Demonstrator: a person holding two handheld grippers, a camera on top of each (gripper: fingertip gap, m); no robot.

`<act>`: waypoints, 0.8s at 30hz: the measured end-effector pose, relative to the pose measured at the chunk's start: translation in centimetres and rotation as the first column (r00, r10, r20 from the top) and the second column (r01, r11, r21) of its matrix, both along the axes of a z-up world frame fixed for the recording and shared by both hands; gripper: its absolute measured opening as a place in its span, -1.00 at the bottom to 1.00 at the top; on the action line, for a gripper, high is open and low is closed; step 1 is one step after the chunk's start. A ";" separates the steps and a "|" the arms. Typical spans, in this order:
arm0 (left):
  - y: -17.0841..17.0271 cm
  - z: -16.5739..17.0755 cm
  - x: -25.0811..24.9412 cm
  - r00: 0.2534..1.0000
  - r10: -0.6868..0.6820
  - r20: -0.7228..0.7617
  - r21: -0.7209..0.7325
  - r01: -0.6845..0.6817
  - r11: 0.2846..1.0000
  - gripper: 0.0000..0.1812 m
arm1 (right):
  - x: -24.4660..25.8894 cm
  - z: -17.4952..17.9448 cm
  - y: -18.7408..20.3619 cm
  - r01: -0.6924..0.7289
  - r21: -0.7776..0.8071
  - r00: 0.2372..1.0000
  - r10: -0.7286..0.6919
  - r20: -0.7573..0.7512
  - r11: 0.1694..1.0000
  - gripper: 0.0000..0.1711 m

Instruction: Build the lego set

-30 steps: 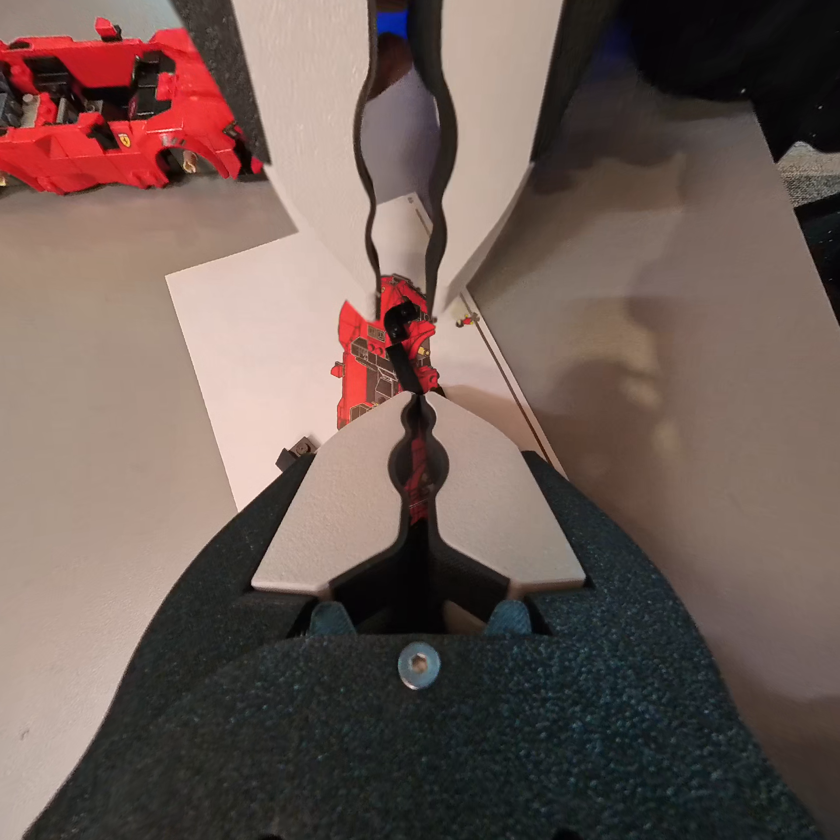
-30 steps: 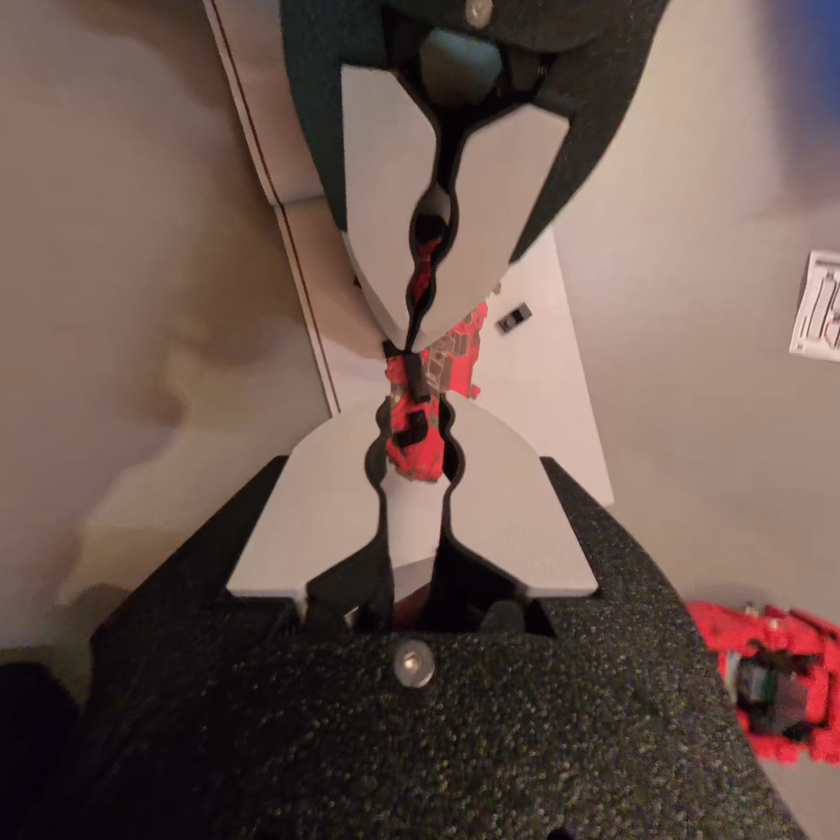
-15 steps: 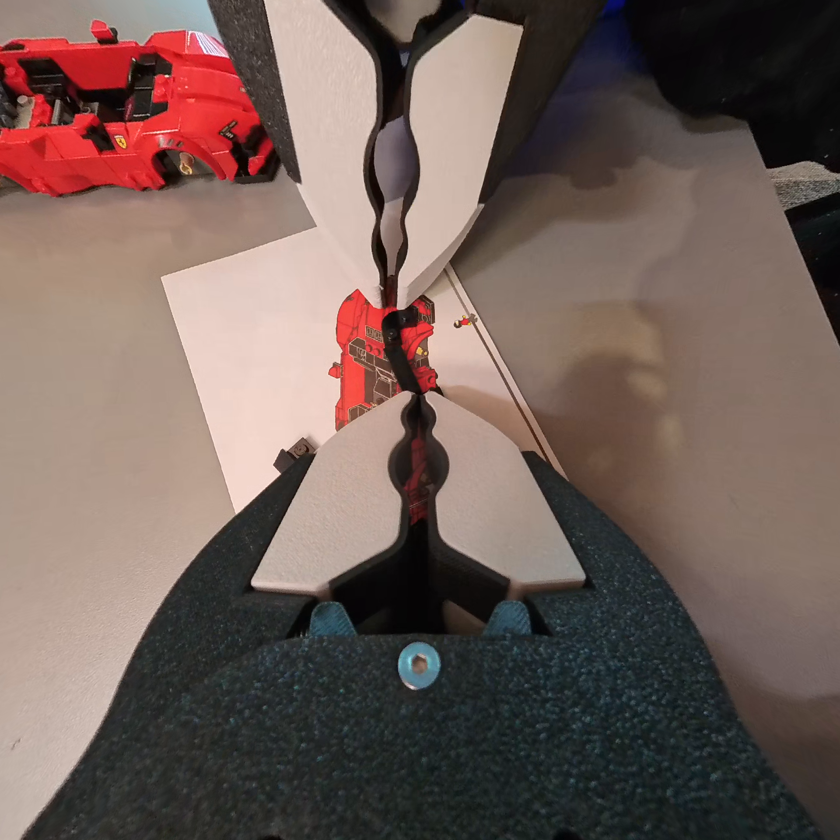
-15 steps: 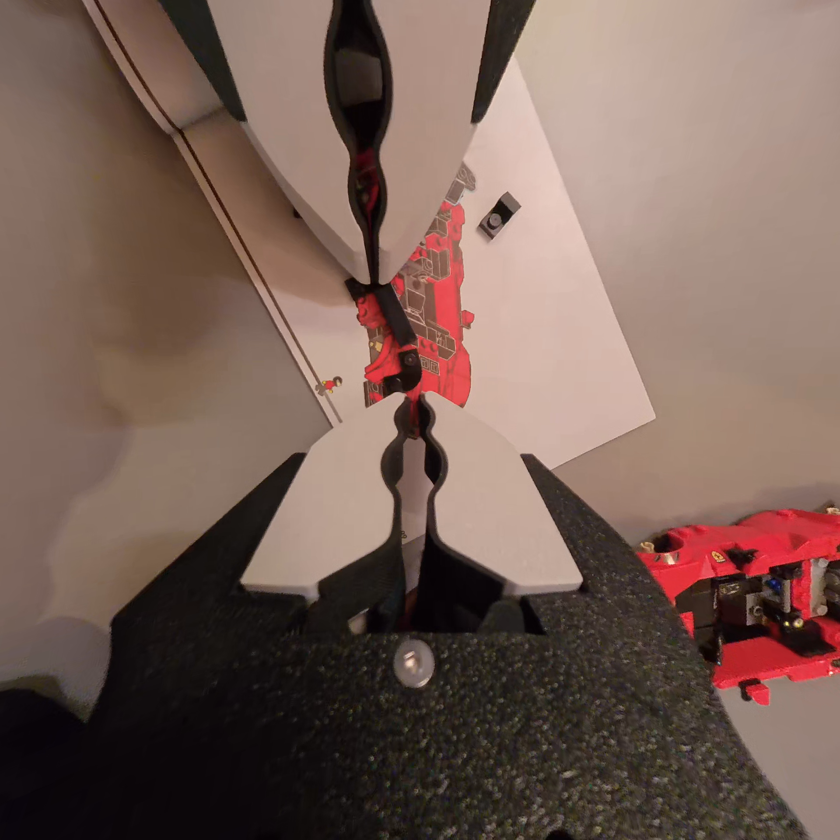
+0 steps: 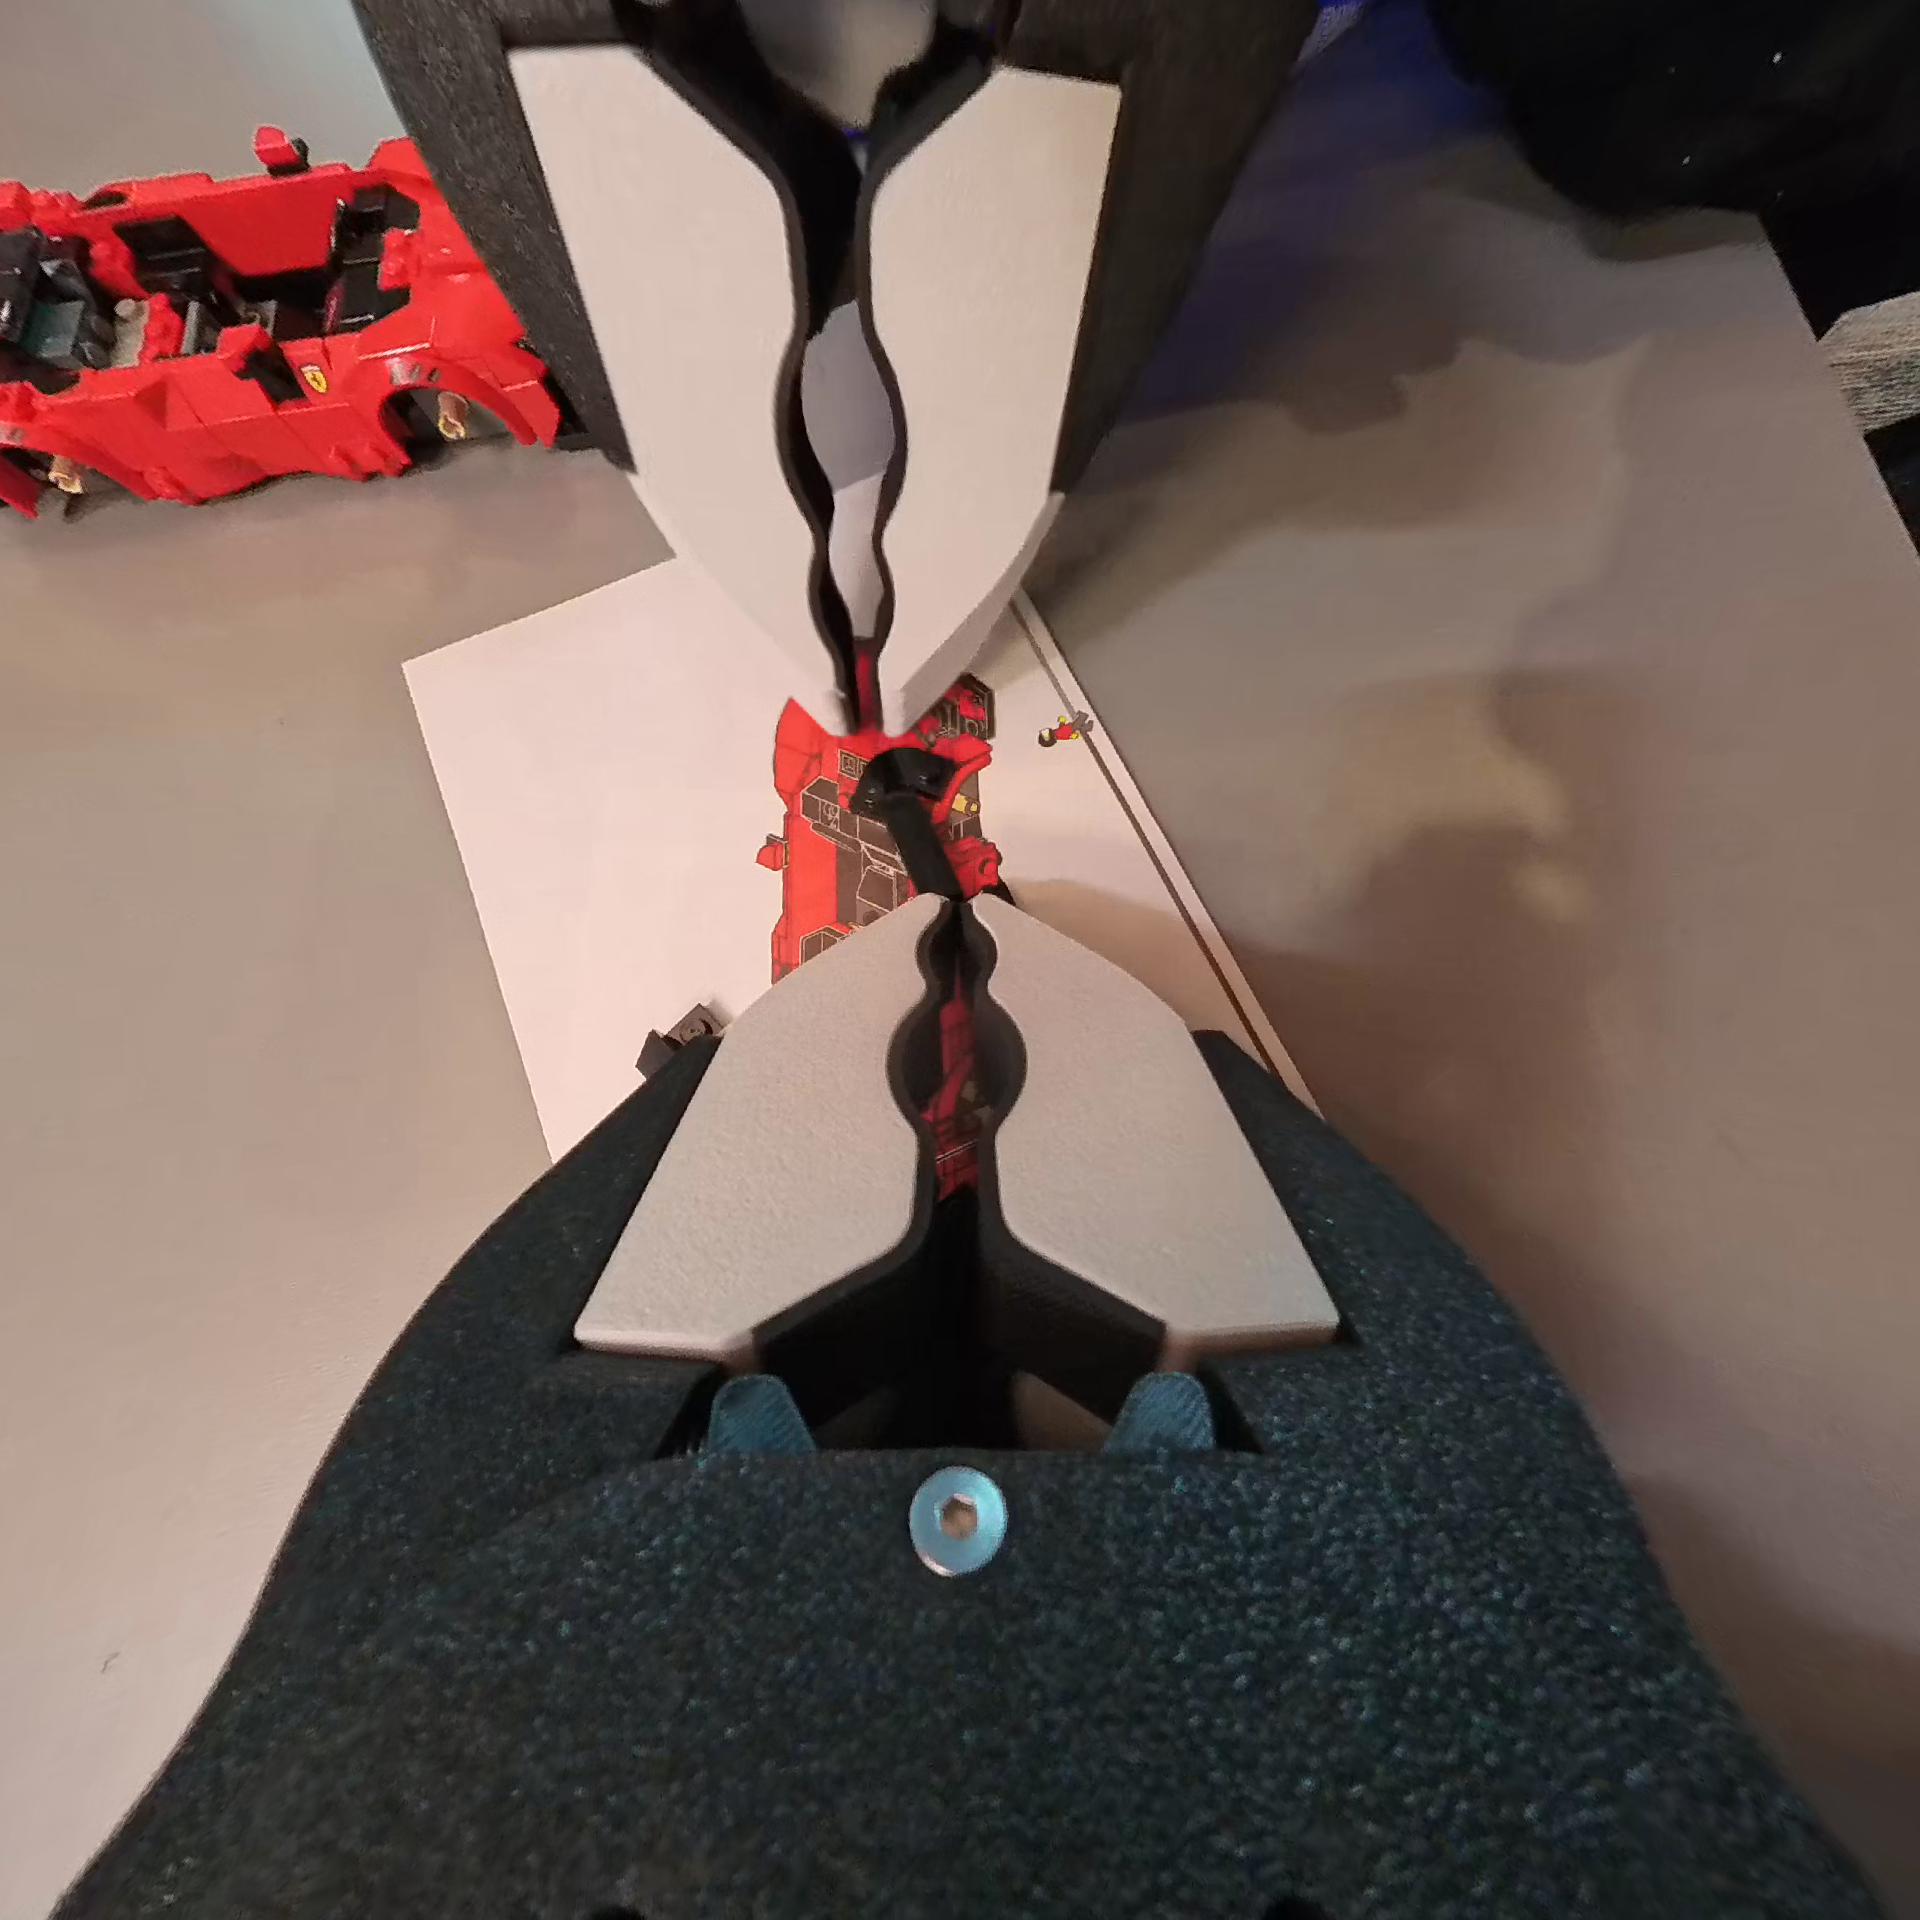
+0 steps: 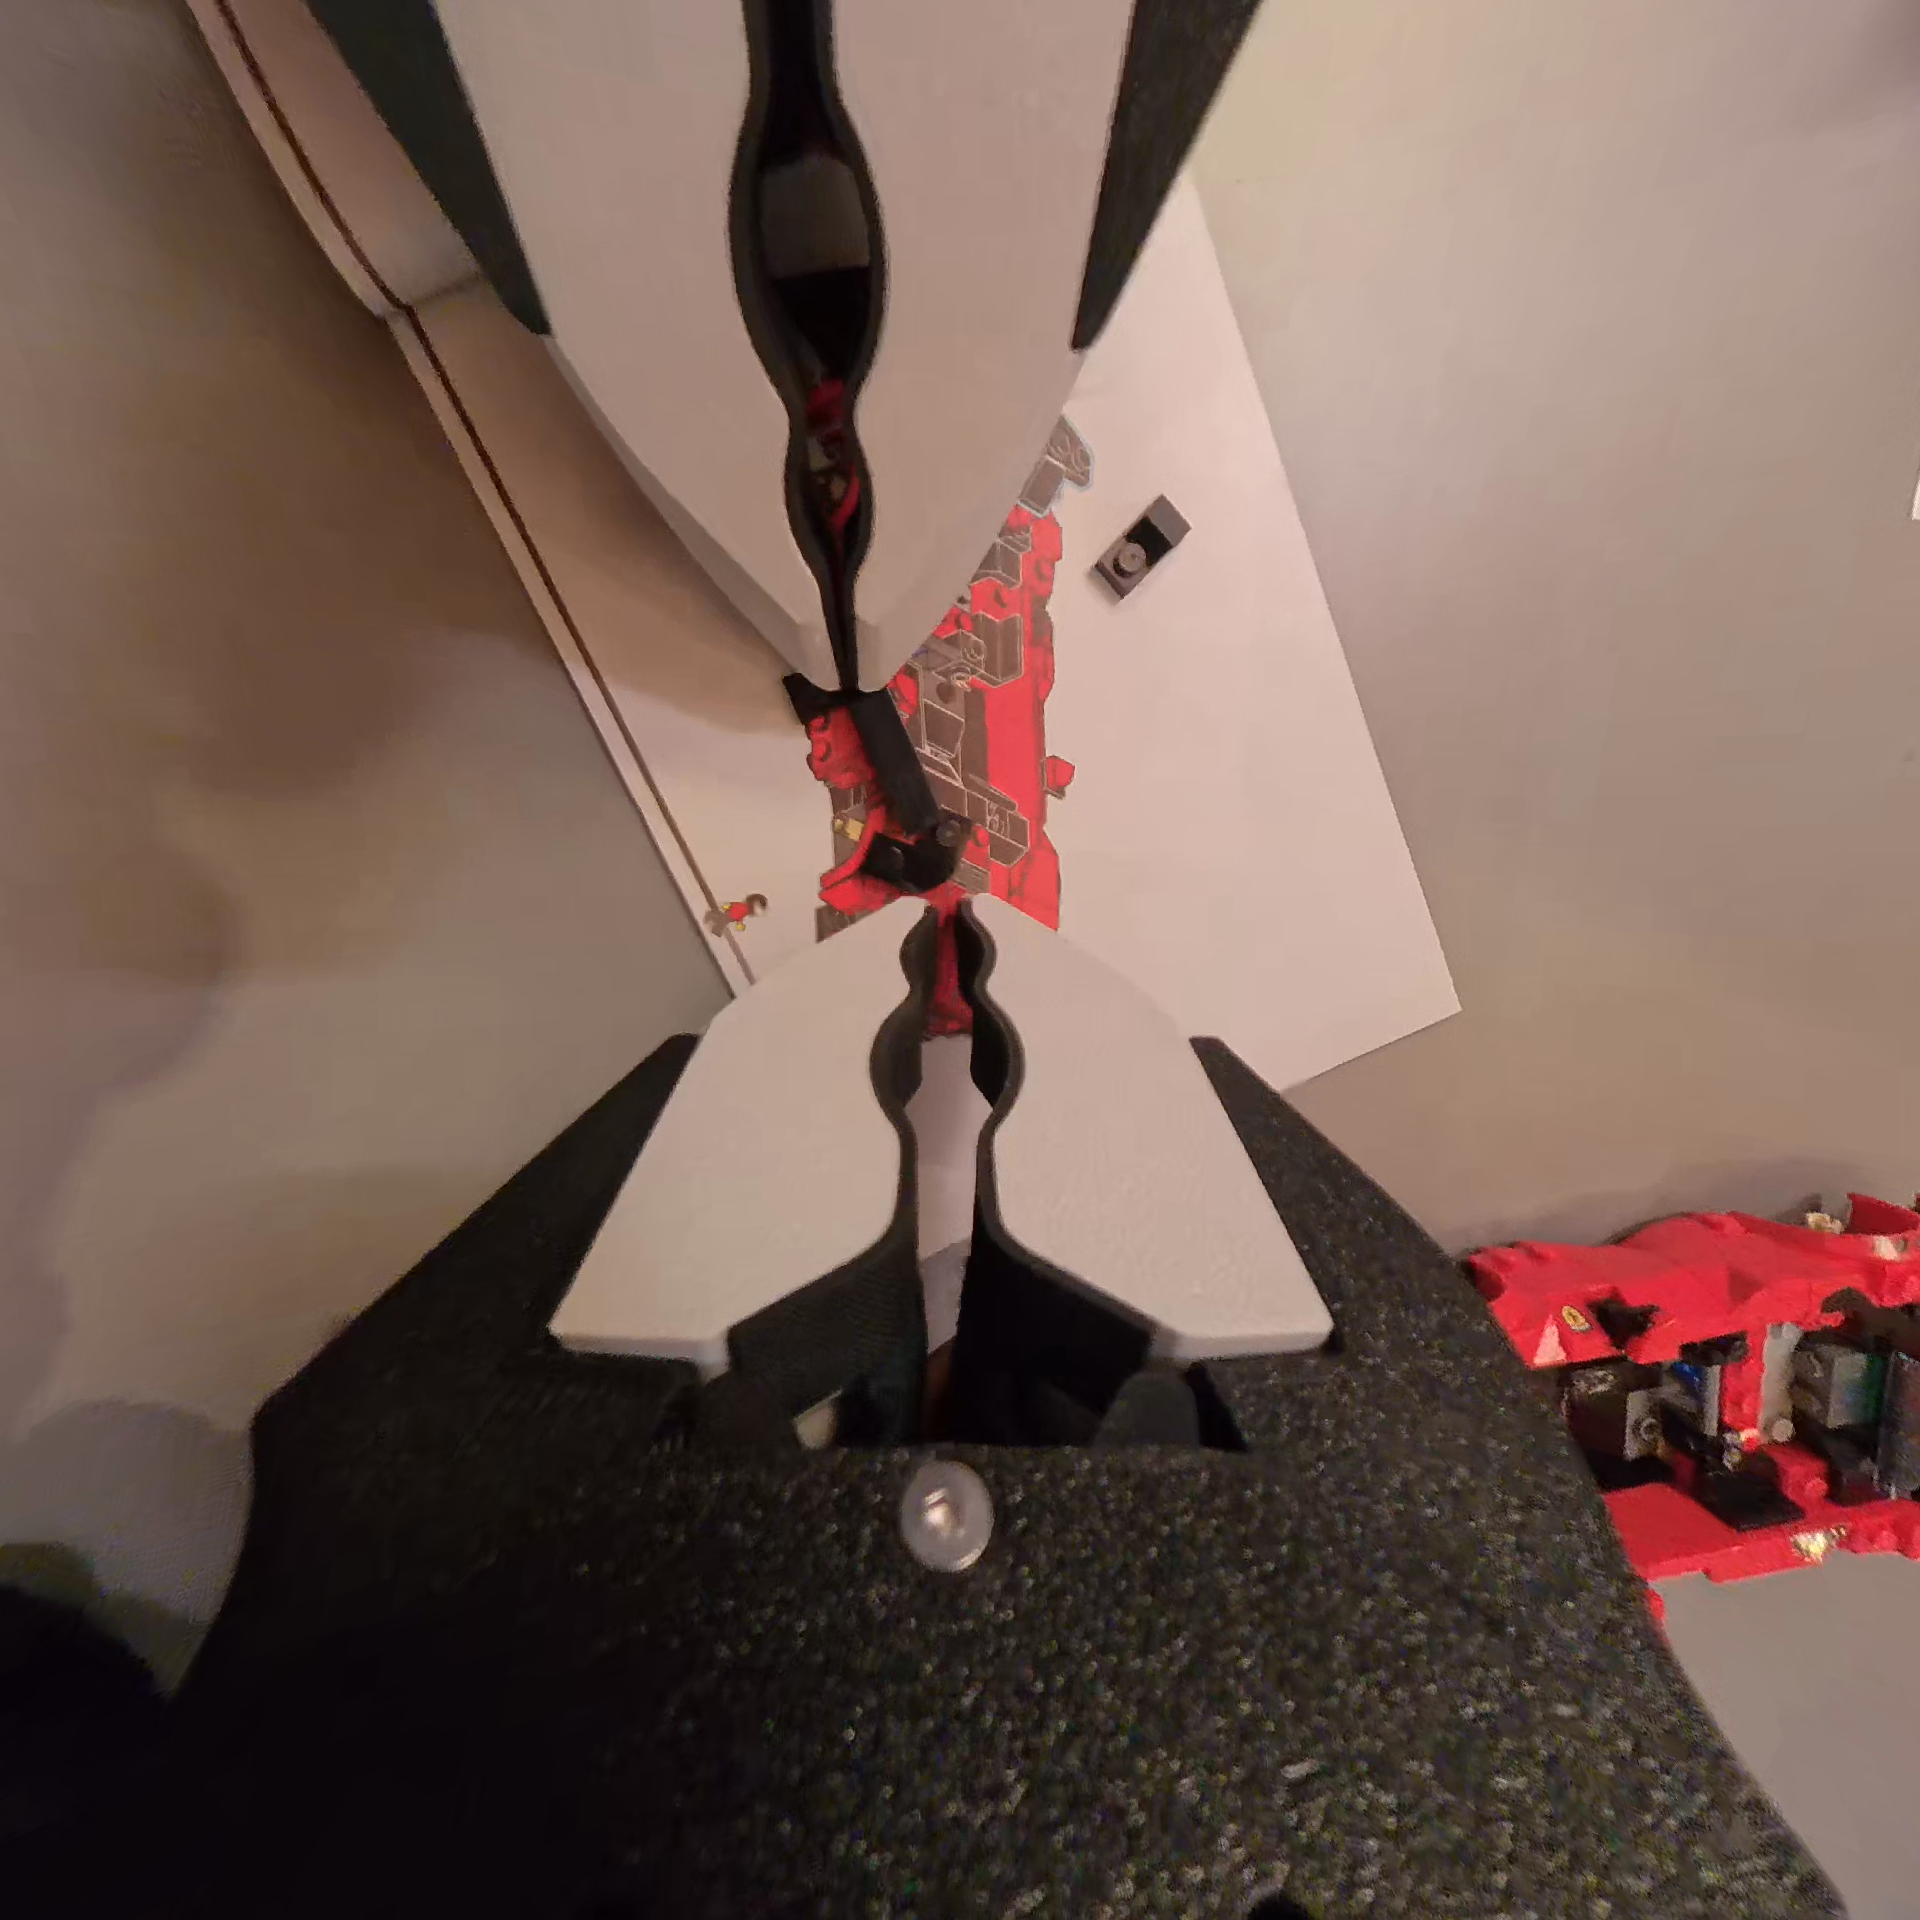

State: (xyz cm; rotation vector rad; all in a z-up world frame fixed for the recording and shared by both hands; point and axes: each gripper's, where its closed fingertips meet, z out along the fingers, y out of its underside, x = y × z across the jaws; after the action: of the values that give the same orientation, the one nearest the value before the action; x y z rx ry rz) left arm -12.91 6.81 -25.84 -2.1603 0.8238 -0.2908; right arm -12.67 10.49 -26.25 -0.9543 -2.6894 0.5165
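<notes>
A thin black piece is held in the air by the left gripper, jaws closed on its near end, above the instruction sheet. The right gripper is facing it, tips narrow, almost shut – touching the piece's clip end or just beside it, cannot be told. The red car lies far left on the table, approx. half-built. A small grey plate rests on the sheet. For this step, the clip end should be gripped squarely by the right tips & the piece kept level – pressure should be low, since a thin part can probably twist out.
</notes>
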 end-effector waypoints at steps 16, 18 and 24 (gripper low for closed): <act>-0.1 0.1 0.0 1.000 0.006 -0.008 0.008 -0.006 1.000 -1.00 | -1.0 0.2 -2.3 -0.171 -0.022 0.983 0.170 -0.065 0.985 -0.90; -0.1 0.3 0.0 1.000 0.006 0.016 0.001 -0.006 1.000 -1.00 | -0.9 0.4 -2.4 -0.163 -0.030 0.984 0.160 -0.083 0.986 -0.90; 0.3 1.3 0.1 0.994 0.023 0.108 -0.026 -0.020 0.999 -0.65 | -0.9 0.5 -1.8 -0.129 -0.034 0.986 0.124 -0.112 0.991 -0.91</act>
State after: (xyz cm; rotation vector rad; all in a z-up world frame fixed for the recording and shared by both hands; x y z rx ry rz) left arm -12.84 7.12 -24.53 -2.1546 0.7383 -0.4059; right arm -13.54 8.66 -25.75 -0.7453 -2.6607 0.6331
